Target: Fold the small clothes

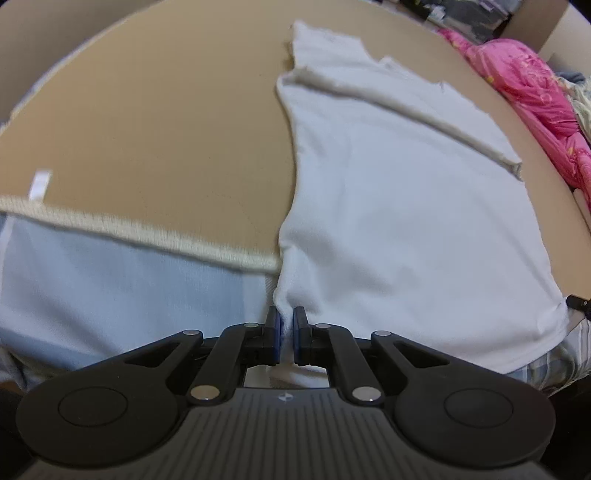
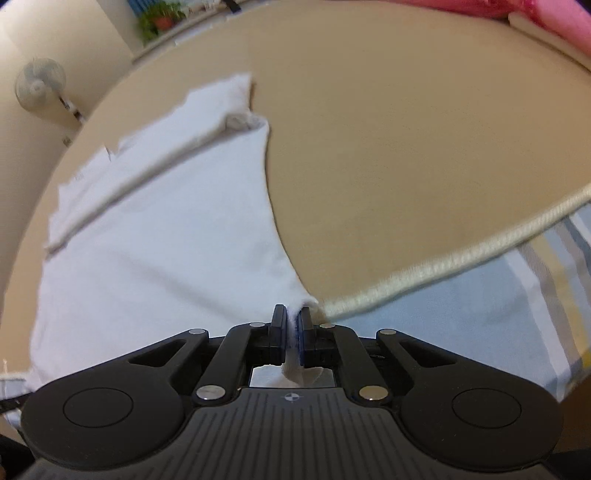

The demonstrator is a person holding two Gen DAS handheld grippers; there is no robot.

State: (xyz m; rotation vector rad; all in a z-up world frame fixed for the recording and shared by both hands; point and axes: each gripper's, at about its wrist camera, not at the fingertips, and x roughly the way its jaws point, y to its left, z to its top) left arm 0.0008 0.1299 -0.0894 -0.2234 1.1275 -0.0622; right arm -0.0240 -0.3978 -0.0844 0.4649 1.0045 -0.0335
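Note:
A small white garment (image 1: 399, 206) lies spread flat on a tan mat (image 1: 155, 140), with a thick seam running across its far part. My left gripper (image 1: 287, 320) is shut on the garment's near left corner, white cloth pinched between the blue pads. In the right wrist view the same white garment (image 2: 166, 229) spreads to the left over the tan mat (image 2: 406, 155). My right gripper (image 2: 293, 318) is shut on its near right corner, with cloth bunched between the pads and trailing back under the fingers.
The mat's cream corded edge (image 1: 147, 236) runs close in front of both grippers, with pale blue bedding (image 1: 110, 295) below it. Pink cloth (image 1: 532, 85) is heaped at the far right. A wall fan (image 2: 38, 86) and a potted plant (image 2: 159, 18) stand beyond the mat.

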